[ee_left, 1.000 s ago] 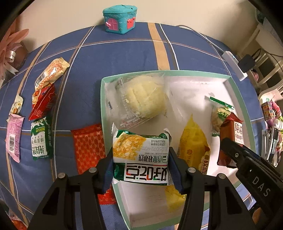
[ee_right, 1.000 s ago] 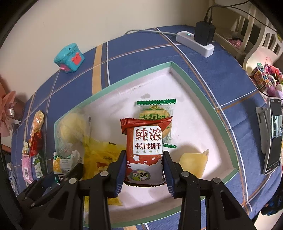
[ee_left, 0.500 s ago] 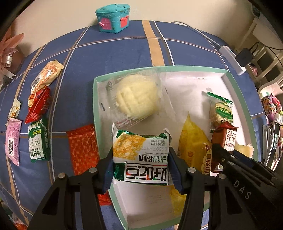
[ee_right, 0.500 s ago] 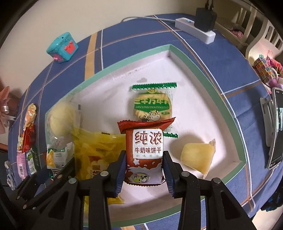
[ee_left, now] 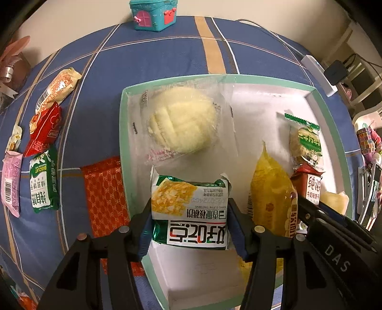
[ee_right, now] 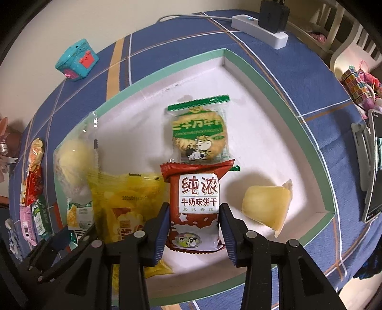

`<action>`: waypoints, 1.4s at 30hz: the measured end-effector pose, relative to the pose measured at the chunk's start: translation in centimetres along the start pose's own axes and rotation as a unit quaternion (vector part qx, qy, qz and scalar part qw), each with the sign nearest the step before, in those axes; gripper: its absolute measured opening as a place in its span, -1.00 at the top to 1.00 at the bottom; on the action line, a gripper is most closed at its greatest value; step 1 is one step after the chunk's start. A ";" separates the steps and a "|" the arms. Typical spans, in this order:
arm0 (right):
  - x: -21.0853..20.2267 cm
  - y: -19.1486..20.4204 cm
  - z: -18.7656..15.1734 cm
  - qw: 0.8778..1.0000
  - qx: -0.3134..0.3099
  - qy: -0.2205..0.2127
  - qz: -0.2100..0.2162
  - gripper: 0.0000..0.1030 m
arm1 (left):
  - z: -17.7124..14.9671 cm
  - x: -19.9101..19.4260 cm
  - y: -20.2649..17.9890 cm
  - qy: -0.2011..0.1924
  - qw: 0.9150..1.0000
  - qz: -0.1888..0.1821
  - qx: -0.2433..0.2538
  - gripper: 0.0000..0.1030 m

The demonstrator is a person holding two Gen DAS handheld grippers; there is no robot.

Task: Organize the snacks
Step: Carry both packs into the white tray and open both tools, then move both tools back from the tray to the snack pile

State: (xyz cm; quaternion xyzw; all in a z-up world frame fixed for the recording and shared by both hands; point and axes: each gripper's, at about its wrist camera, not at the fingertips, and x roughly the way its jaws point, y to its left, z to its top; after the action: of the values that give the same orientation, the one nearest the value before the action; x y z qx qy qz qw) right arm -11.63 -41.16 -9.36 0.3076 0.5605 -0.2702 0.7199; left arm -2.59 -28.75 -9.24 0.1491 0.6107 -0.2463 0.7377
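A white tray with a green rim [ee_left: 123, 133] [ee_right: 241, 64] lies on the blue checked cloth. My left gripper [ee_left: 191, 224] is shut on a green-and-white snack packet [ee_left: 191, 209] at the tray's near left; its jaws are just starting to open. My right gripper [ee_right: 194, 226] straddles a red milk-biscuit packet [ee_right: 195, 202] [ee_left: 310, 186] lying on the tray floor; its jaws are opening and the pads sit just off the wrapper. Also in the tray are a wrapped bun [ee_left: 181, 119], a yellow bag [ee_left: 272, 198] [ee_right: 124, 198], a green-trimmed round biscuit [ee_right: 199, 136] and a pale yellow sweet [ee_right: 266, 205].
Several loose packets lie left of the tray: an orange-red sachet [ee_left: 105, 193], a green biscuit pack [ee_left: 44, 183], a red pack [ee_left: 44, 128] and a pink one [ee_left: 10, 181]. A teal toy house [ee_left: 154, 13] stands at the back, a power strip [ee_right: 260, 26] at the far right.
Both grippers have sunk a little toward the tray with their packets. The right gripper's pads have parted slightly from the red packet.
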 end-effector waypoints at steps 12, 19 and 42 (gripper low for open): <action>-5.6 -0.2 0.7 0.998 0.008 -0.064 0.001 -0.17 | 1.5 -4.6 0.7 -0.051 0.999 -0.008 -0.004 -0.59; -9.3 0.2 0.7 0.994 0.003 -0.106 0.010 -0.21 | 1.8 -7.4 1.6 -0.090 0.996 0.004 -0.010 -0.64; -9.9 0.9 0.7 0.992 -0.008 -0.122 -0.004 -0.97 | 1.1 -9.9 9.2 -0.122 0.985 0.087 -0.084 -1.00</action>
State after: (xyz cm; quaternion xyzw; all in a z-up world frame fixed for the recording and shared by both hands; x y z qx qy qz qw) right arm -12.73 -40.62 0.51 0.2640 0.4717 -0.3045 0.7843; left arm 2.06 -19.90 -0.14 0.1079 0.5191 -0.1452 0.8353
